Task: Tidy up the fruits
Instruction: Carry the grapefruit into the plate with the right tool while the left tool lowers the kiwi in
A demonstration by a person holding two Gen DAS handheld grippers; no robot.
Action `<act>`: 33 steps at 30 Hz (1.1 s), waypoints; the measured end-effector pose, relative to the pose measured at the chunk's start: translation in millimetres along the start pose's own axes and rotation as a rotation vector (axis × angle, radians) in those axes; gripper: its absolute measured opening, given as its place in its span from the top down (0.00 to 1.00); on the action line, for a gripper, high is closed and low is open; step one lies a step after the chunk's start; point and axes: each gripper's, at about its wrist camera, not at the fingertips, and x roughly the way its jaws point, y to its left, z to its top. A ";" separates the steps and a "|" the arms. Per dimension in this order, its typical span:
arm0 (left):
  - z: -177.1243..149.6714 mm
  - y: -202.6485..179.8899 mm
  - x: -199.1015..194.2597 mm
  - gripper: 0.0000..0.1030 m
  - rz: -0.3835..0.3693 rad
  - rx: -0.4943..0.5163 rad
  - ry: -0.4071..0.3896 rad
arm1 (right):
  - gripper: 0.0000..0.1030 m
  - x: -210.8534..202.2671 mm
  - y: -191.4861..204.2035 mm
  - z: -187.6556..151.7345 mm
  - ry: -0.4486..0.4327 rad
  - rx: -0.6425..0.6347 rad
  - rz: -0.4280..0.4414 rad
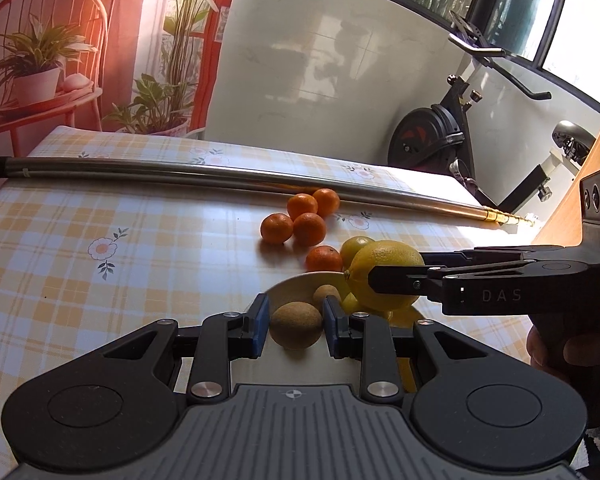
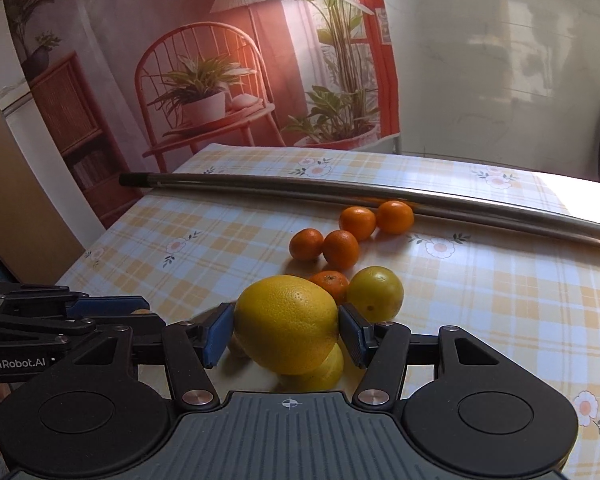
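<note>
My left gripper (image 1: 296, 320) is shut on a brown kiwi (image 1: 296, 330), its blue pads pressing both sides, just over the near rim of a white bowl (image 1: 296, 282). Inside the bowl lie a second kiwi (image 1: 327, 293) and a lemon (image 2: 320, 372). My right gripper (image 2: 286, 330) is shut on a large yellow lemon (image 2: 286, 322) and holds it above the bowl's right side, close beside the left gripper. Another lemon (image 2: 376, 292) and several tangerines (image 2: 342, 248) rest on the checked tablecloth beyond the bowl.
A long metal pole (image 1: 220, 178) lies across the table behind the tangerines. The table (image 1: 80, 280) ends at the far side by a printed backdrop of a chair and plants. An exercise bike (image 1: 440, 136) stands past the far right corner. A hand (image 1: 556, 348) holds the right gripper.
</note>
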 end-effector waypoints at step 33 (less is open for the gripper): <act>-36.9 -4.7 22.2 0.70 0.077 0.099 0.147 | 0.48 71.3 18.6 9.4 0.272 0.129 0.160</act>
